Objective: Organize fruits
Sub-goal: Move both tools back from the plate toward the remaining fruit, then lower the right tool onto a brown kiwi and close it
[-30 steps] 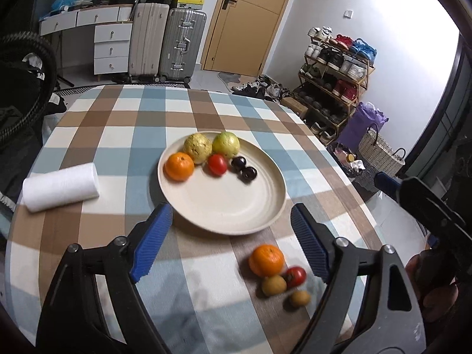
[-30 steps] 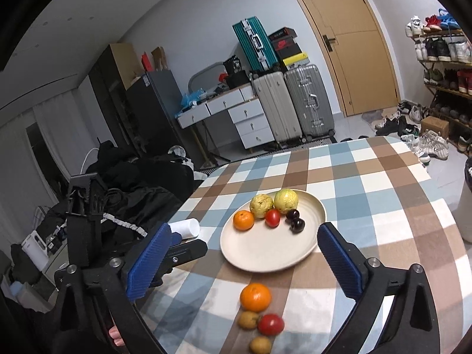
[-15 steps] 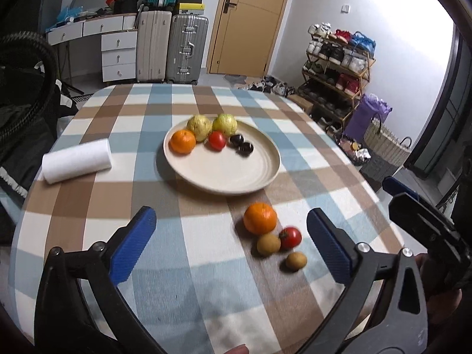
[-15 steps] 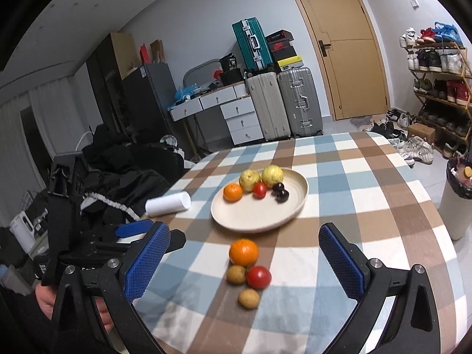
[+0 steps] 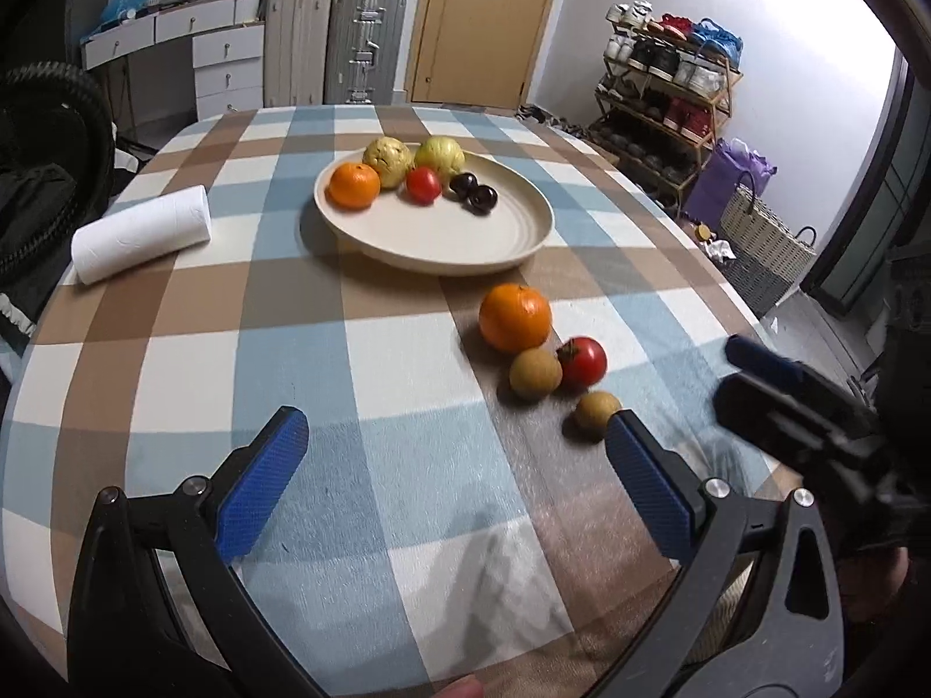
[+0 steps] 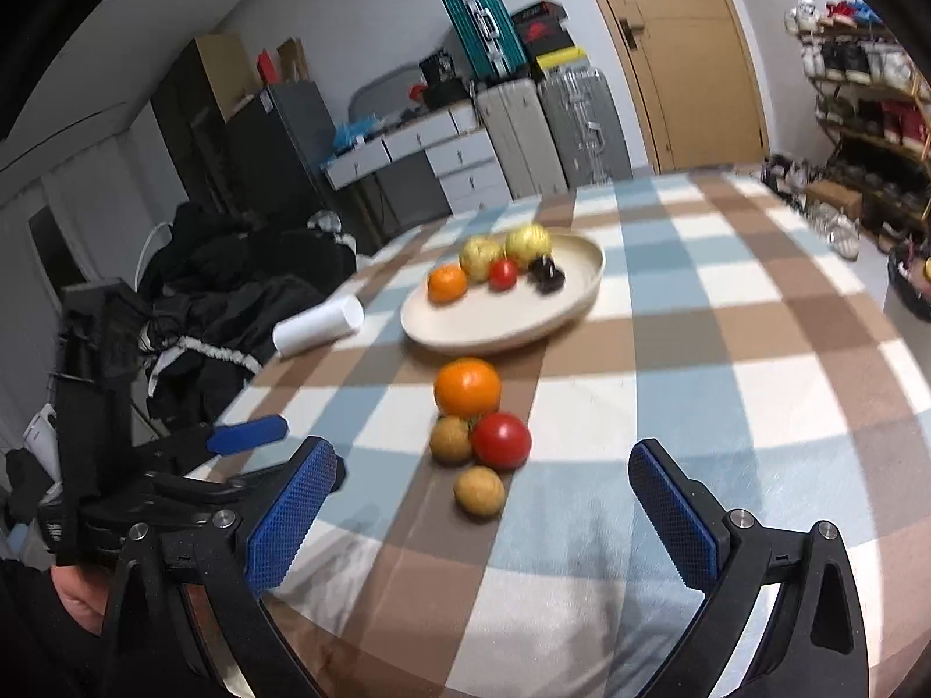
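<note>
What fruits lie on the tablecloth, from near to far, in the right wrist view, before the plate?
Small brown fruit → red tomato → orange → plate. A second brown fruit sits beside the tomato at about the same depth, so I leave it out.

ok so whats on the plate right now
On the plate: an orange, two yellow-green fruits, a red tomato and two dark plums, all at its far side. Nothing looks hidden.
</note>
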Available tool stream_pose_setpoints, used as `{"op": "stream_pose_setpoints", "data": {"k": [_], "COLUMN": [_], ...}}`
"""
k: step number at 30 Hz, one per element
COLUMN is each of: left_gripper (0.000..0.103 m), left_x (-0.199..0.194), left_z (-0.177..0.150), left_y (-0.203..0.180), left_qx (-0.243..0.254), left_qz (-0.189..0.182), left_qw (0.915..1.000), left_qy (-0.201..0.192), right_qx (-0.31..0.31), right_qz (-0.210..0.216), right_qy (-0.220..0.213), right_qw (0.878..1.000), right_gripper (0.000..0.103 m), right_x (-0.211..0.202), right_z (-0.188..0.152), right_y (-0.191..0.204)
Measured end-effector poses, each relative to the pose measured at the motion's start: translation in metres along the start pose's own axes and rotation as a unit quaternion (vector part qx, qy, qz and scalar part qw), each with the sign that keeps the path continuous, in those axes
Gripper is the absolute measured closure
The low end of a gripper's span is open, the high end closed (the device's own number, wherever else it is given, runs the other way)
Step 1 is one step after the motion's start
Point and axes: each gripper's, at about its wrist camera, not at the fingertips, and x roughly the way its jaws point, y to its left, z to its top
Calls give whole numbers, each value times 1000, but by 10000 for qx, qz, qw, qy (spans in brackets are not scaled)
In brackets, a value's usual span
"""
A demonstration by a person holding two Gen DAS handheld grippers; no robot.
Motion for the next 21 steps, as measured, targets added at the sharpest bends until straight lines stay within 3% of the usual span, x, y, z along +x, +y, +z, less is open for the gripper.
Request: {"op": "stream_pose_setpoints", "data": {"k": [15,18,21], "left_gripper": [1,1,1], "left_x": [0,1,2], "left_z": [-4,-5,-4], "left_y": [18,22,26], "left_qx": [-143,-166,-206], "left_qz": [52,92,115], "left_qw": [9999,9998,9997], "left_qy": [-61,-58,-70], "right_qx": [95,69,10], "right_qz": [273,311,291], "right_qy": [309,340,519], "right_qw": [9991,9989,9982], "right_gripper": [4,8,25], "right_x": [25,28,36], "right_z": [-11,-12,-13], "right_y": [-1,1,4]}}
